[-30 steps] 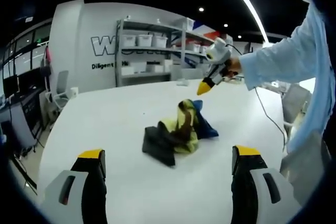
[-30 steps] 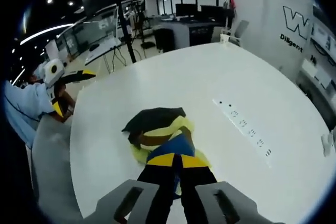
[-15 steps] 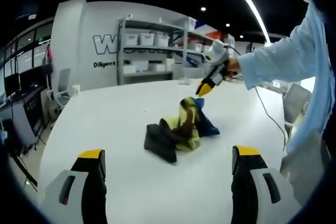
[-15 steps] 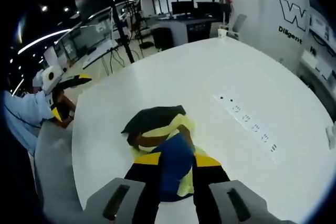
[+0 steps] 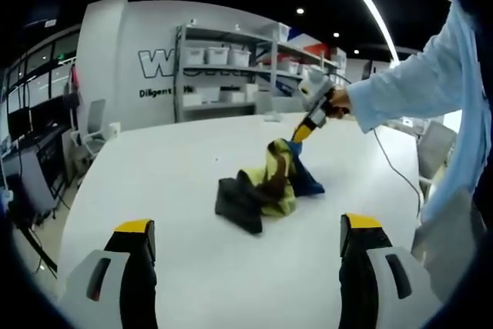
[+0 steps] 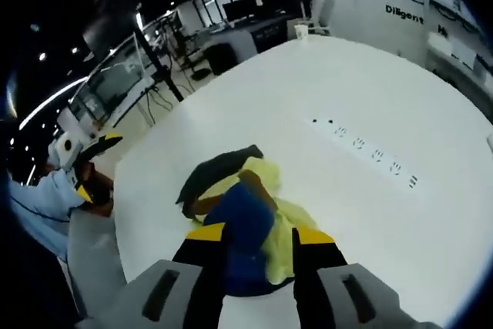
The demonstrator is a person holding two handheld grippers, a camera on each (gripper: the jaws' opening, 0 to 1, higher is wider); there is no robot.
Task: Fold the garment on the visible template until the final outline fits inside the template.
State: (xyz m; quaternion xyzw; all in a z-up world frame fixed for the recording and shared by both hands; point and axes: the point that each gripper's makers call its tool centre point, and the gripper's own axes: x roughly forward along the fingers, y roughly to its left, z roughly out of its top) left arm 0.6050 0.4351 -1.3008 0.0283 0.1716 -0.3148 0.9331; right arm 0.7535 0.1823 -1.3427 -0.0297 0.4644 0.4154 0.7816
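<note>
Right claw [image 6: 258, 240] now straddling garment [image 6: 239, 213].

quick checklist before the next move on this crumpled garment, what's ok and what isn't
1. Right gripper around a blue fold of the crumpled yellow, blue and black garment: ok; firm hold: cannot tell.
2. Left gripper open, short of the garment: ok.
3. Garment spread flat: not ok, bunched.
4. Folding template: cannot tell, none seen.
5. Garment fully on the white table: ok.
</note>
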